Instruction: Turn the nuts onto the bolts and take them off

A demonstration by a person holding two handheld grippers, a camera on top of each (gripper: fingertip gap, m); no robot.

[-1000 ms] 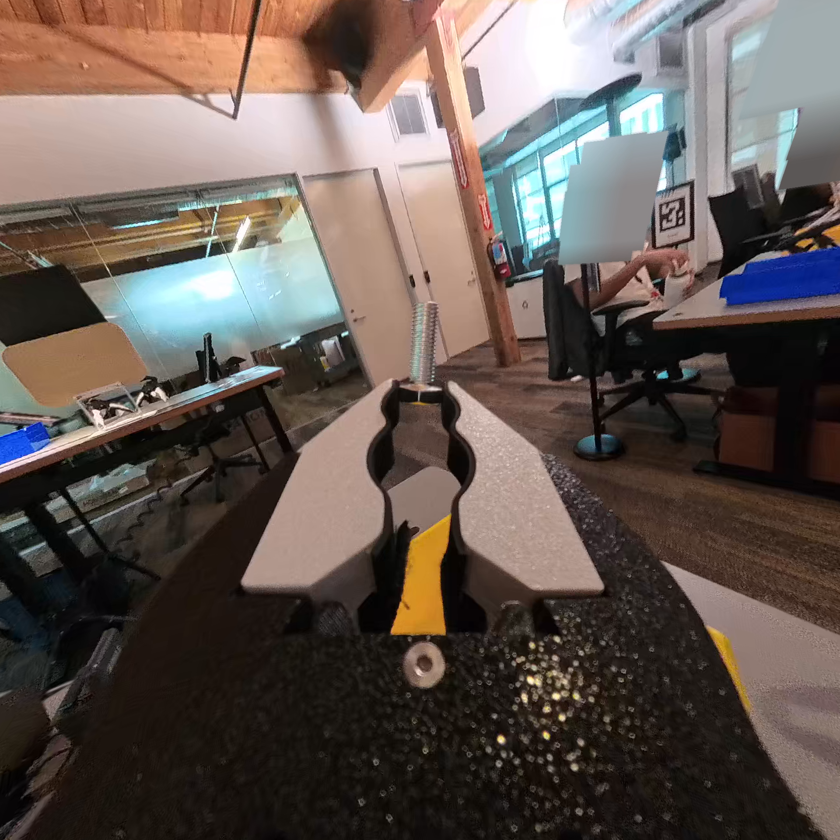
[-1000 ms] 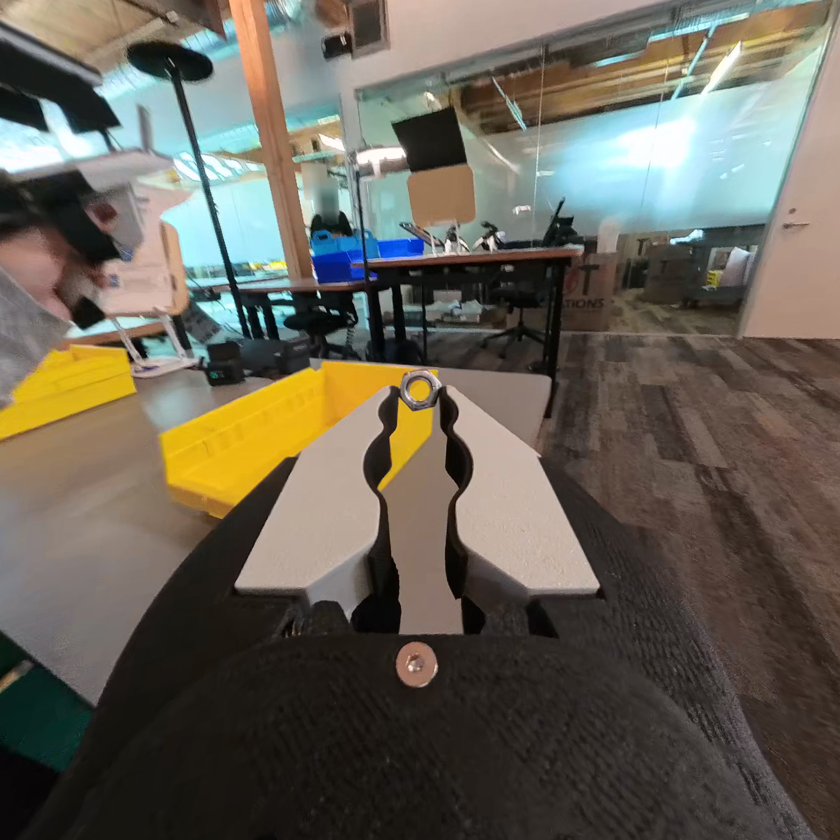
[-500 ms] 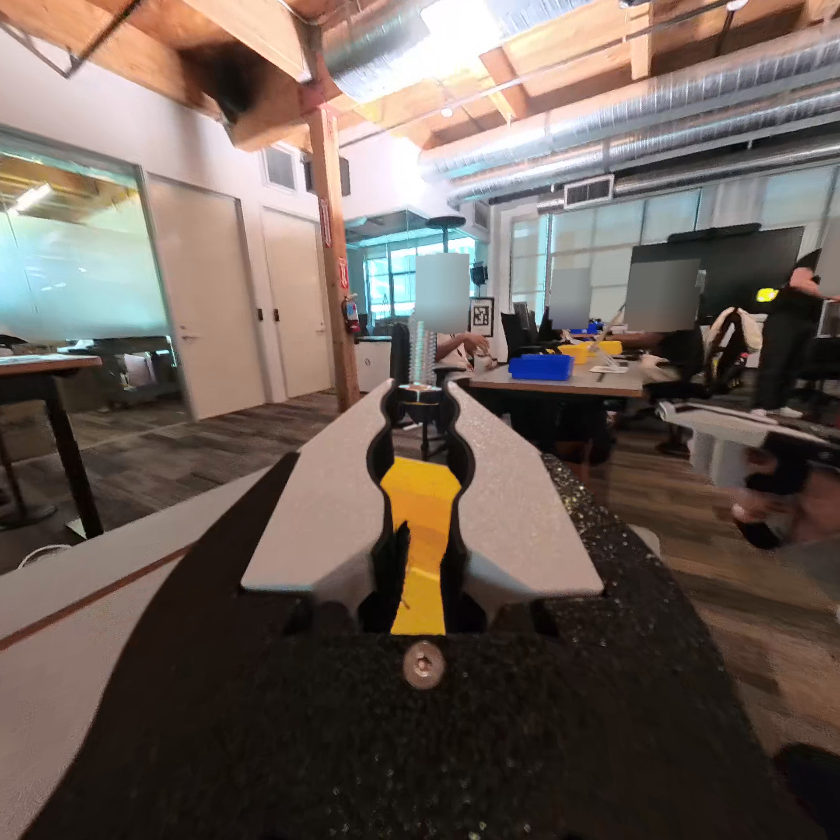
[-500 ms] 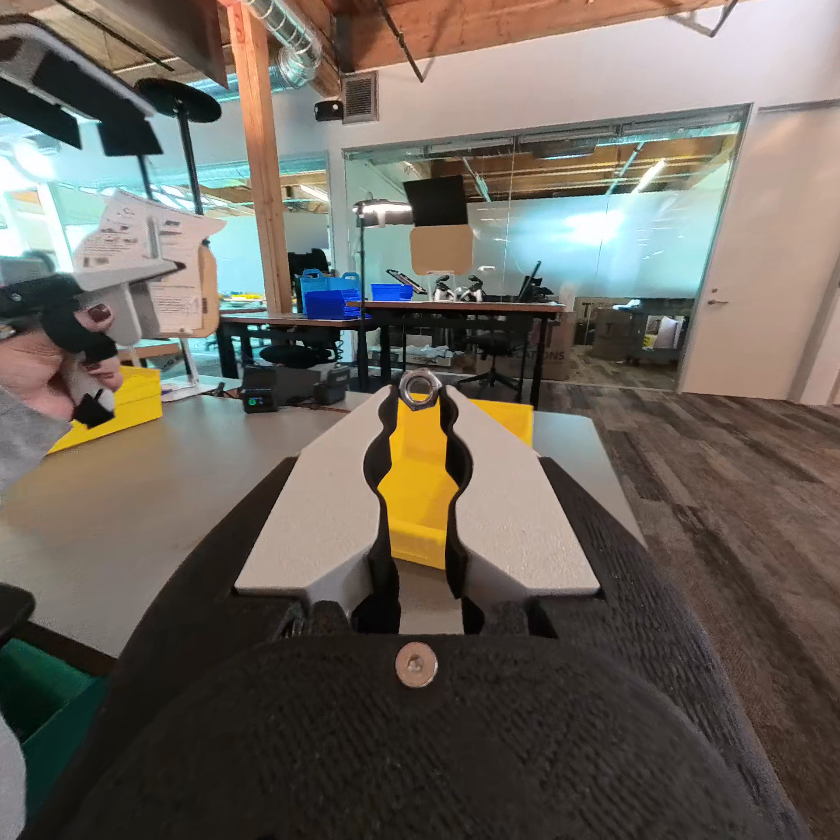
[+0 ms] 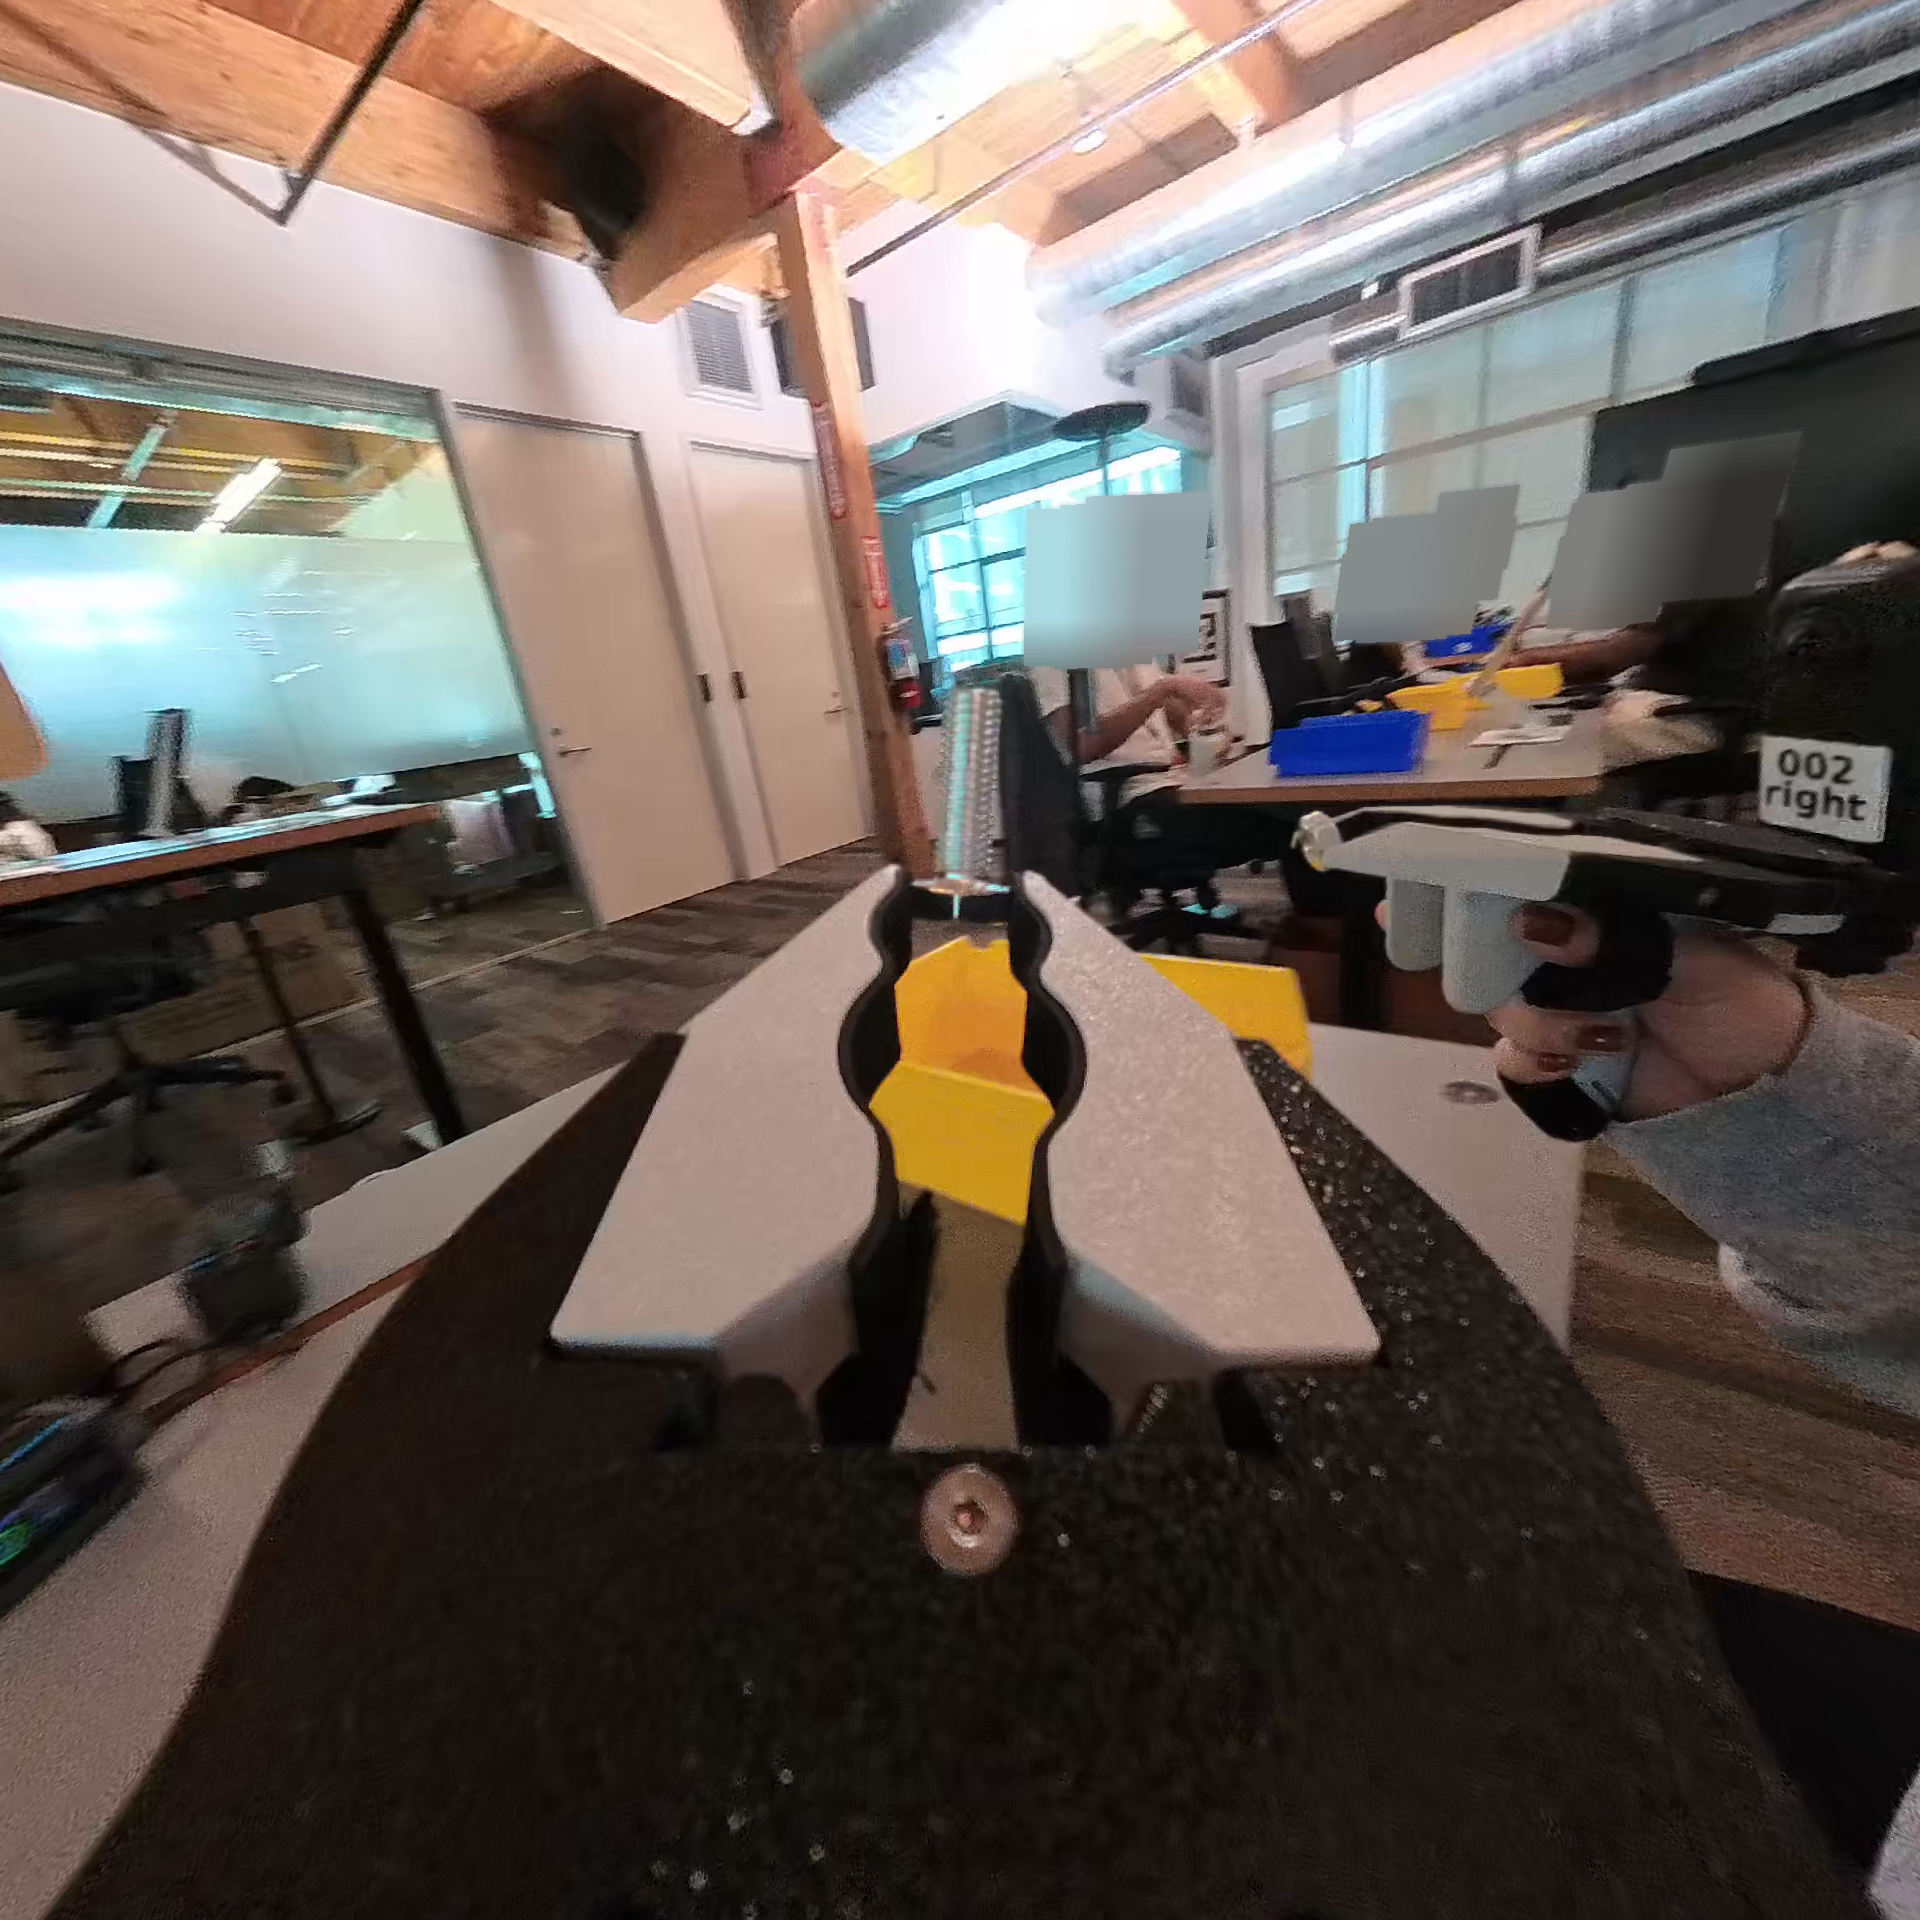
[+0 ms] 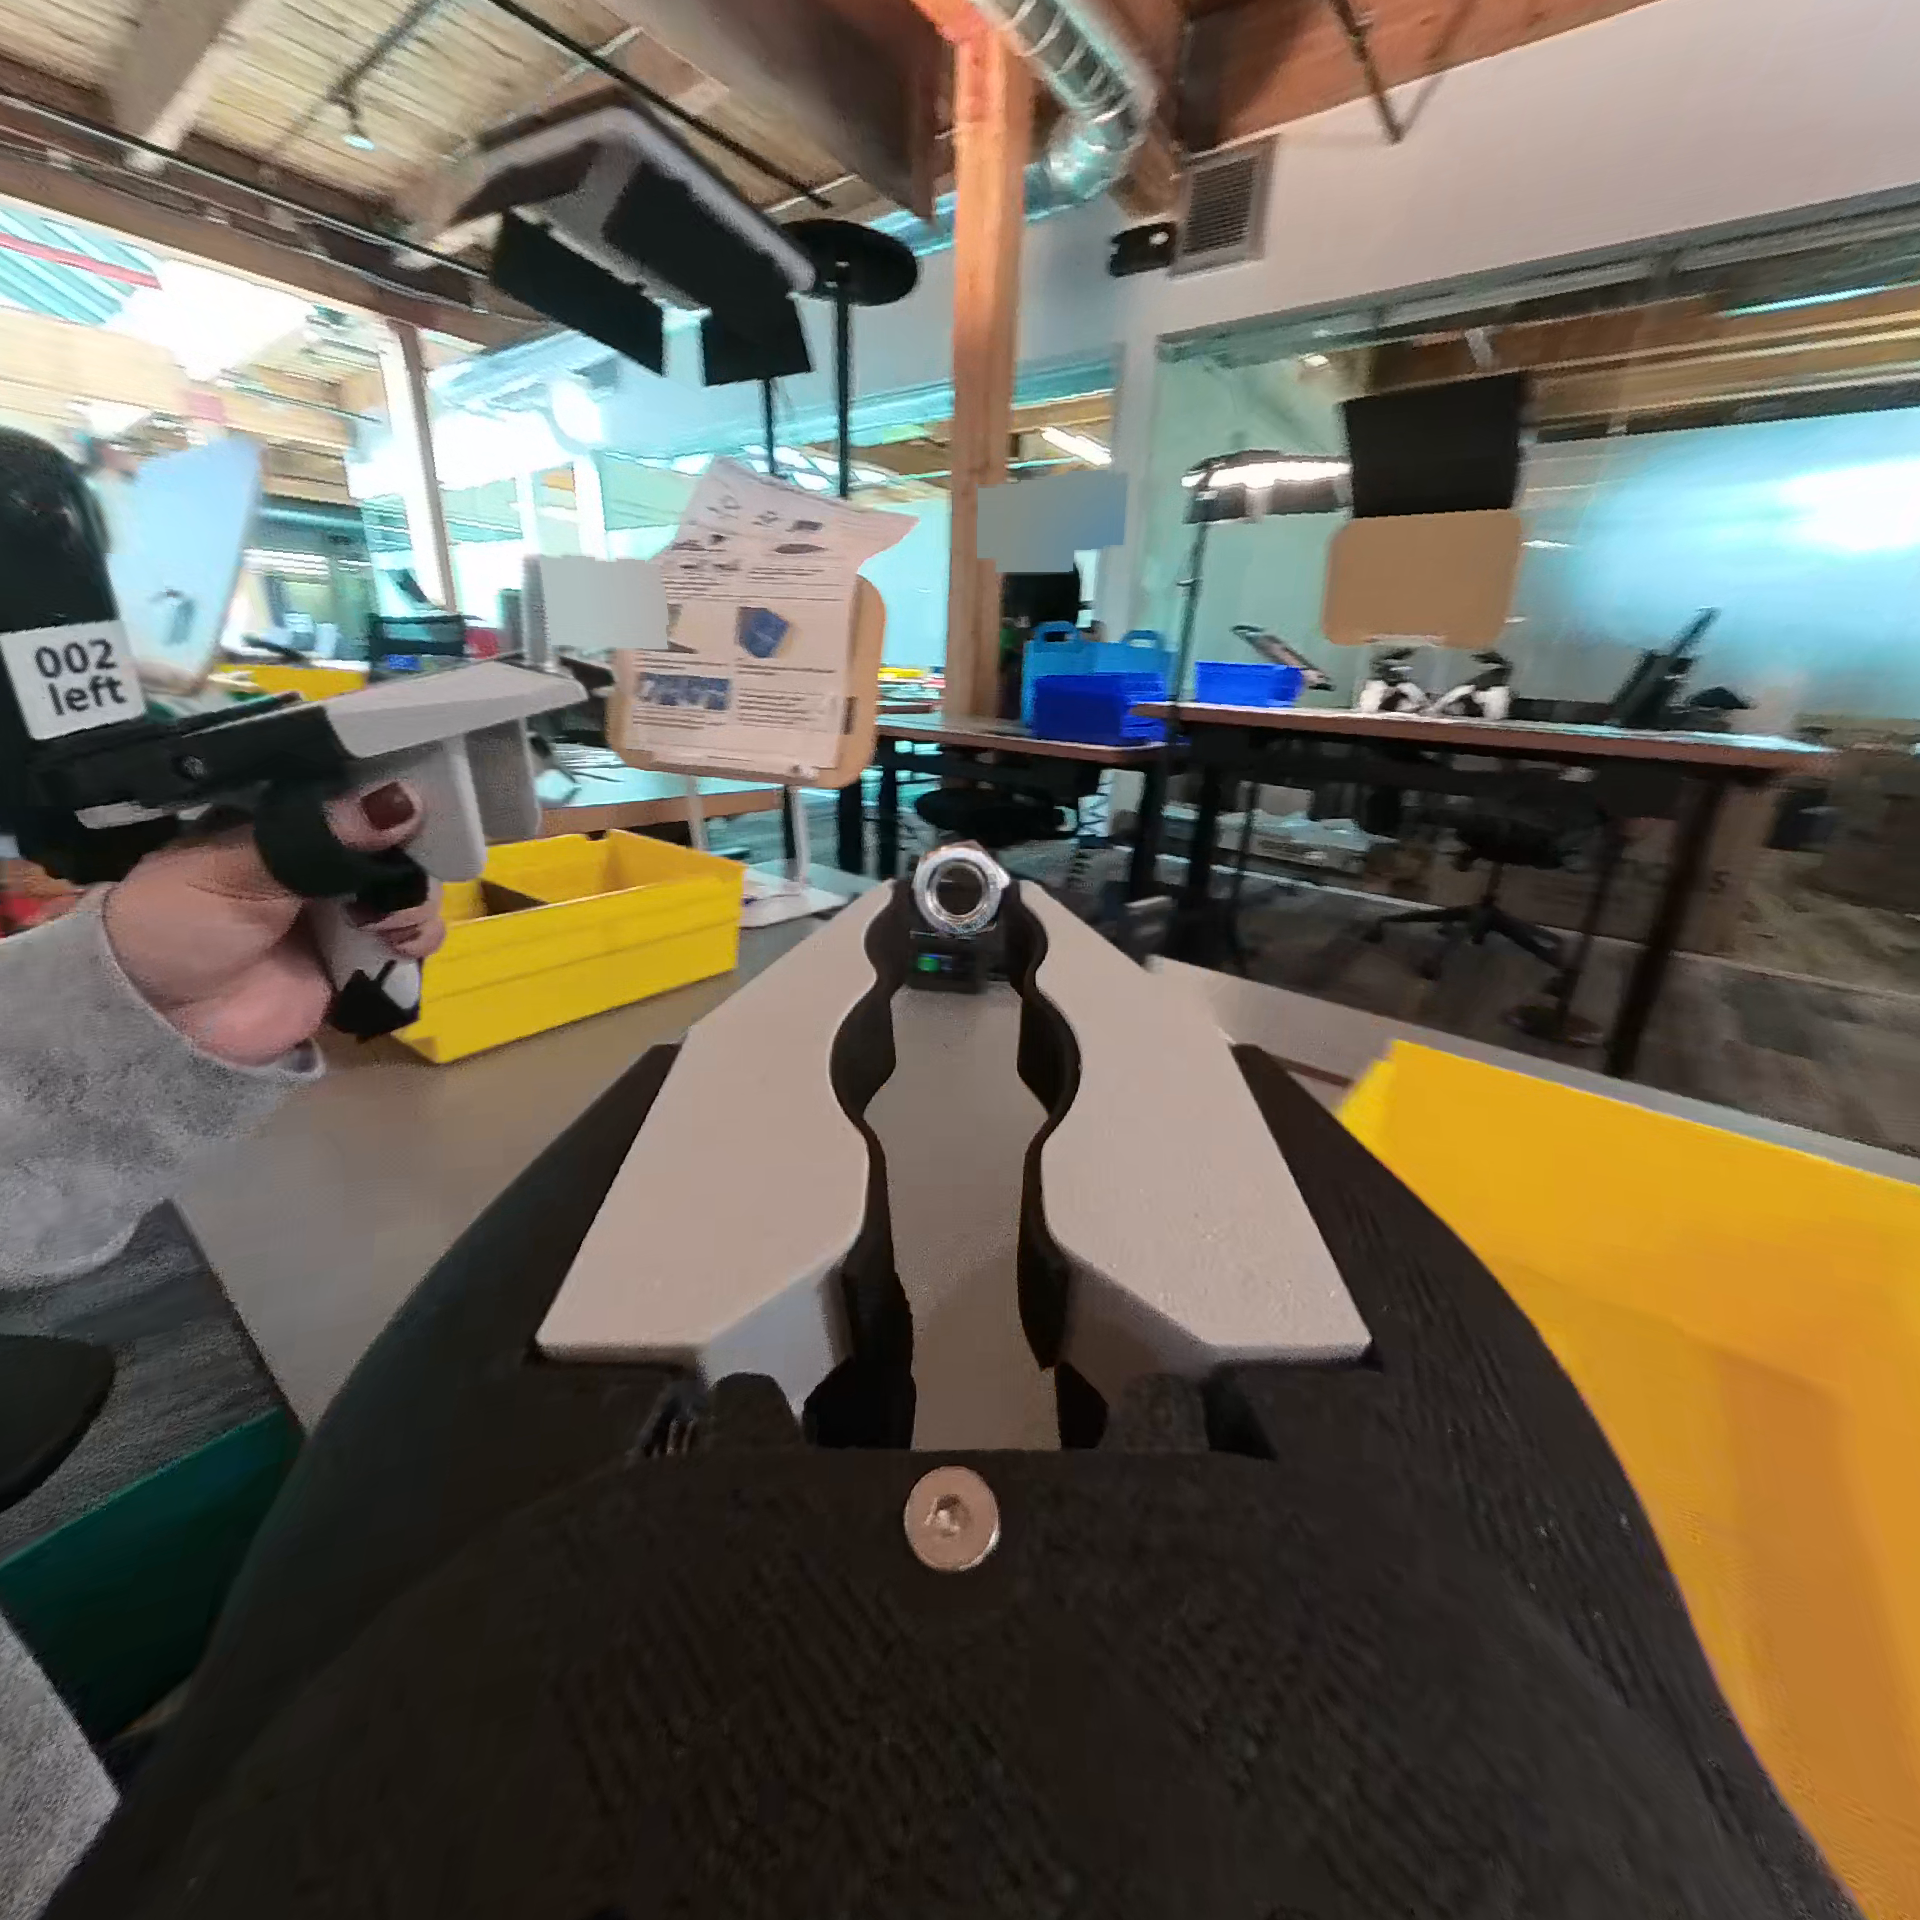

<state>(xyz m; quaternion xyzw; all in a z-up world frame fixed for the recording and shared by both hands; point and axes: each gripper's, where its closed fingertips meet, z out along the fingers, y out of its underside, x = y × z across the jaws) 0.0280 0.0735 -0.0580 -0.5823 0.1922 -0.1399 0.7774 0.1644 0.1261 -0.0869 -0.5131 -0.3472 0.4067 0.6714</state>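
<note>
My left gripper [image 5: 961, 896] is shut on the head of a silver threaded bolt [image 5: 968, 779], which stands upright above the fingertips. My right gripper [image 6: 961, 902] is shut on a silver hex nut [image 6: 959, 891], its hole facing the camera. Both are held in the air above a grey table [image 6: 436, 1132]. In the left wrist view the right gripper [image 5: 1311, 836] comes in from the right with the nut at its tip, apart from the bolt. In the right wrist view the left gripper [image 6: 566, 694] shows at the left, its bolt hidden.
A yellow bin [image 5: 966, 1101] sits on the table below my left gripper. In the right wrist view a divided yellow bin [image 6: 582, 935] stands at the left and another yellow bin [image 6: 1662, 1299] at the right. A paper stand [image 6: 758, 634] is behind. Other desks, chairs and seated people fill the room.
Both grippers have swung round to face each other. Each now shows in the other's view. The bolt and the nut have stayed held.
</note>
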